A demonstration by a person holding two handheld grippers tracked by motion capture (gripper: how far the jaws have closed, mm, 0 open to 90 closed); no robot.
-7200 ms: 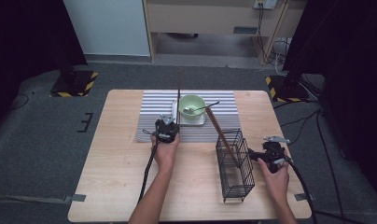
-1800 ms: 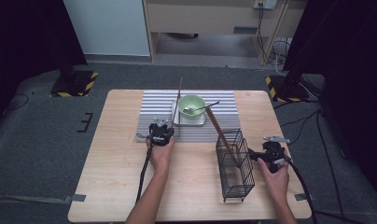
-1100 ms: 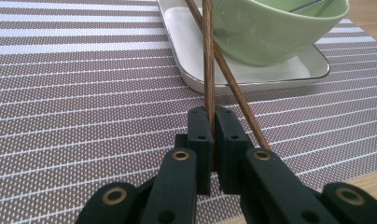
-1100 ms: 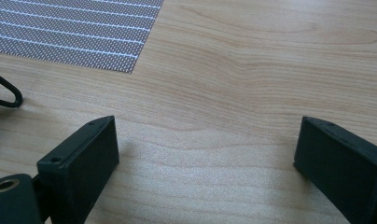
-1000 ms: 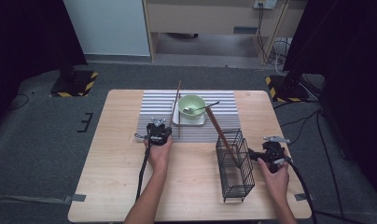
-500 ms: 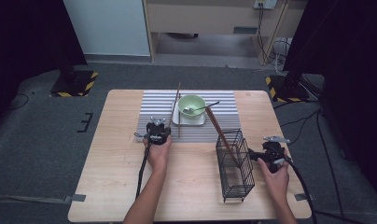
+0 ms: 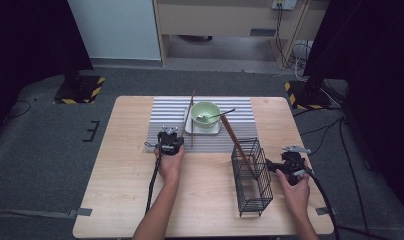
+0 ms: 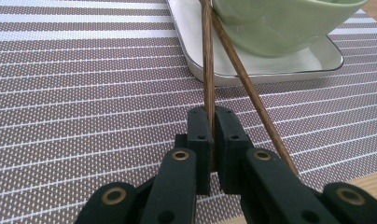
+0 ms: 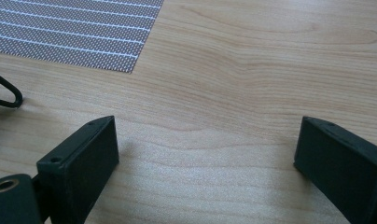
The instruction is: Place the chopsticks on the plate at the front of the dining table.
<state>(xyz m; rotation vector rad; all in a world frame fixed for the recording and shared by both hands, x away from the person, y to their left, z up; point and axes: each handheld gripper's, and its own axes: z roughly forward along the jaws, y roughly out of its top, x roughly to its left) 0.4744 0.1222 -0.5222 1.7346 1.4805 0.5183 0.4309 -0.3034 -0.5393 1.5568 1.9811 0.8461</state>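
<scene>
My left gripper [image 7: 171, 140] rests on the striped mat [image 7: 165, 117], left of a white tray [image 7: 189, 129] that carries a green bowl [image 7: 206, 111]. In the left gripper view its jaws [image 8: 213, 114] are shut on the near end of one brown chopstick [image 8: 207, 70], which runs up onto the tray [image 8: 270, 70]. A second chopstick [image 8: 252, 93] crosses it at a slant under the bowl [image 8: 280, 23]. My right gripper [image 7: 289, 162] stands open over bare wood [image 9: 207, 128], just right of a black wire basket [image 7: 251, 175].
A metal spoon [image 7: 217, 116] lies in the bowl. Another brown stick [image 7: 237, 145] leans out of the basket toward the mat. A foot of the basket [image 9: 4, 95] and the mat's corner [image 9: 84, 32] show in the right gripper view. The table's front edge is near both forearms.
Over the last second nothing has visibly moved. Since the oldest frame my left gripper has shifted slightly left on the mat; the right gripper has stayed put.
</scene>
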